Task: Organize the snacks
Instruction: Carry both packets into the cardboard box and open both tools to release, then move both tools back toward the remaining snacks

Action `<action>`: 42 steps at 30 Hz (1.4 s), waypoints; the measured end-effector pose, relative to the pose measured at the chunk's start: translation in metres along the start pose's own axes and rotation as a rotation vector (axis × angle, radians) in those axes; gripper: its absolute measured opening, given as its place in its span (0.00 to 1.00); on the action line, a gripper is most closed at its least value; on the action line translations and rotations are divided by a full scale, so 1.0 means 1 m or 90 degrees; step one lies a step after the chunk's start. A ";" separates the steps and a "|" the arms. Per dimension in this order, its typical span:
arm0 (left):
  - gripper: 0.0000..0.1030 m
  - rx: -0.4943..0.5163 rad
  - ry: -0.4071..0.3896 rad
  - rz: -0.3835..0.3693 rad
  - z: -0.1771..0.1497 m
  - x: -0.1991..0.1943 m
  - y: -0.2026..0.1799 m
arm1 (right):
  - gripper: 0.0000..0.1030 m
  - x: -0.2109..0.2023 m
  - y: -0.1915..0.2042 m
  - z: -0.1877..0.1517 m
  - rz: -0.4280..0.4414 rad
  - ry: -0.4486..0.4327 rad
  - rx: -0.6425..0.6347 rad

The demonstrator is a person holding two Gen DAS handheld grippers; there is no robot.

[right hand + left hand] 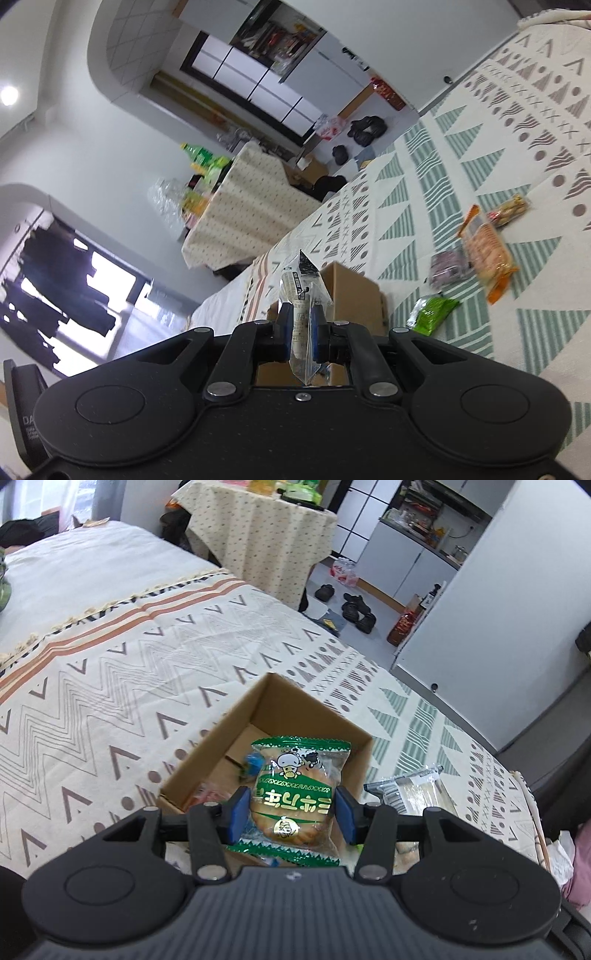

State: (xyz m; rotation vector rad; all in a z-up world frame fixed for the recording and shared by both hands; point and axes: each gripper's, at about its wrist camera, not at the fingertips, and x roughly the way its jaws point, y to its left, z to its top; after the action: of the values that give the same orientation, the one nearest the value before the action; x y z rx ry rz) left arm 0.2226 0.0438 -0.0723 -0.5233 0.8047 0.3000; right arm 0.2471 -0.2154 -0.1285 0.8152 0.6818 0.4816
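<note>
My left gripper [291, 808] is shut on a green biscuit packet [297, 794] and holds it over an open cardboard box [269, 709] on the patterned bedspread. The box has a few small snacks on its floor. My right gripper [300, 325] is shut on the edge of a clear, black-printed snack packet [301, 295], held edge-on above the bed. In the right wrist view the same cardboard box [354, 291] stands just beyond that packet. A clear and grey packet [410, 786] lies on the bed to the right of the box in the left wrist view.
Loose snacks lie on the bedspread [461, 155] in the right wrist view: a green packet [430, 314], a purple one [448, 267], an orange one [485, 251] and a nut packet [511, 210]. A cloth-covered table [258, 535] with bottles stands beyond the bed. Shoes [356, 611] lie on the floor.
</note>
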 end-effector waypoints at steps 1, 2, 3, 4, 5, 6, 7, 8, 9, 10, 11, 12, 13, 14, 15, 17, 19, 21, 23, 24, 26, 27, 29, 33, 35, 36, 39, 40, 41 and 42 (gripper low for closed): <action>0.47 -0.004 0.002 0.000 0.002 0.002 0.004 | 0.09 0.002 0.002 -0.002 -0.001 0.003 -0.005; 0.47 -0.009 0.005 -0.001 0.004 0.005 0.008 | 0.09 0.004 0.004 -0.004 -0.002 0.007 -0.007; 0.47 -0.013 0.007 -0.001 0.005 0.007 0.012 | 0.09 0.007 0.005 -0.006 -0.004 0.011 -0.009; 0.47 -0.017 0.010 -0.002 0.007 0.010 0.016 | 0.09 0.010 0.006 -0.008 -0.007 0.016 -0.011; 0.47 -0.020 0.013 -0.003 0.008 0.013 0.021 | 0.09 0.013 0.007 -0.010 -0.010 0.020 -0.013; 0.47 -0.022 0.016 -0.003 0.009 0.015 0.024 | 0.09 0.016 0.008 -0.012 -0.013 0.025 -0.016; 0.47 -0.025 0.019 -0.003 0.010 0.018 0.027 | 0.09 0.019 0.009 -0.015 -0.016 0.030 -0.019; 0.47 -0.027 0.025 -0.003 0.011 0.022 0.030 | 0.09 0.023 0.009 -0.017 -0.019 0.036 -0.022; 0.47 -0.028 0.031 -0.003 0.012 0.026 0.032 | 0.09 0.025 0.011 -0.018 -0.023 0.041 -0.025; 0.47 -0.031 0.039 -0.003 0.013 0.032 0.034 | 0.09 0.028 0.012 -0.020 -0.027 0.045 -0.028; 0.47 -0.034 0.045 -0.004 0.014 0.037 0.036 | 0.09 0.031 0.013 -0.022 -0.031 0.048 -0.029; 0.47 -0.034 0.049 -0.005 0.015 0.040 0.037 | 0.09 0.034 0.013 -0.022 -0.035 0.050 -0.031; 0.47 -0.033 0.051 -0.007 0.017 0.044 0.038 | 0.09 0.037 0.014 -0.024 -0.039 0.052 -0.032; 0.47 -0.031 0.054 -0.008 0.019 0.047 0.038 | 0.09 0.040 0.015 -0.024 -0.043 0.053 -0.032; 0.47 -0.028 0.056 -0.010 0.021 0.050 0.037 | 0.09 0.043 0.015 -0.025 -0.047 0.055 -0.033; 0.47 -0.026 0.061 -0.010 0.026 0.056 0.036 | 0.09 0.048 0.016 -0.025 -0.053 0.056 -0.033; 0.47 -0.020 0.065 -0.006 0.031 0.062 0.033 | 0.09 0.052 0.016 -0.023 -0.058 0.056 -0.032; 0.52 -0.013 0.065 0.002 0.035 0.066 0.031 | 0.09 0.056 0.016 -0.021 -0.060 0.052 -0.029; 0.59 -0.003 0.072 0.010 0.038 0.070 0.027 | 0.10 0.058 0.016 -0.019 -0.058 0.046 -0.025; 0.66 -0.001 0.075 0.014 0.038 0.072 0.027 | 0.16 0.060 0.016 -0.018 -0.060 0.046 -0.022; 0.71 -0.003 0.071 0.019 0.037 0.072 0.028 | 0.19 0.064 0.015 -0.016 -0.063 0.055 -0.013; 0.72 -0.003 0.068 0.019 0.037 0.071 0.029 | 0.28 0.064 0.015 -0.016 -0.062 0.054 -0.012; 0.73 0.000 0.069 0.023 0.035 0.071 0.029 | 0.44 0.061 0.015 -0.015 -0.072 0.042 -0.016; 0.74 0.003 0.073 0.025 0.029 0.067 0.029 | 0.48 0.055 0.010 -0.011 -0.089 0.033 -0.006; 0.79 0.004 0.074 0.034 0.027 0.064 0.027 | 0.51 0.053 0.007 -0.011 -0.099 0.036 -0.001; 0.80 0.006 0.072 0.037 0.026 0.062 0.026 | 0.52 0.052 0.007 -0.011 -0.105 0.037 -0.001; 0.82 0.009 0.072 0.038 0.024 0.056 0.022 | 0.55 0.049 0.006 -0.011 -0.113 0.041 0.000; 0.82 0.009 0.070 0.033 0.023 0.054 0.021 | 0.56 0.048 0.006 -0.010 -0.114 0.042 0.000; 0.82 0.010 0.068 0.030 0.022 0.052 0.021 | 0.57 0.046 0.006 -0.010 -0.115 0.041 0.000; 0.84 0.013 0.064 0.029 0.021 0.050 0.019 | 0.59 0.044 0.006 -0.010 -0.116 0.039 -0.001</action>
State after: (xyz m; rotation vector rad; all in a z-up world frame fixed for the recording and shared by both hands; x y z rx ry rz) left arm 0.2592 0.0742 -0.1038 -0.5042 0.9177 0.3087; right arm 0.2698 -0.1791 -0.1445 0.7319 0.8041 0.3421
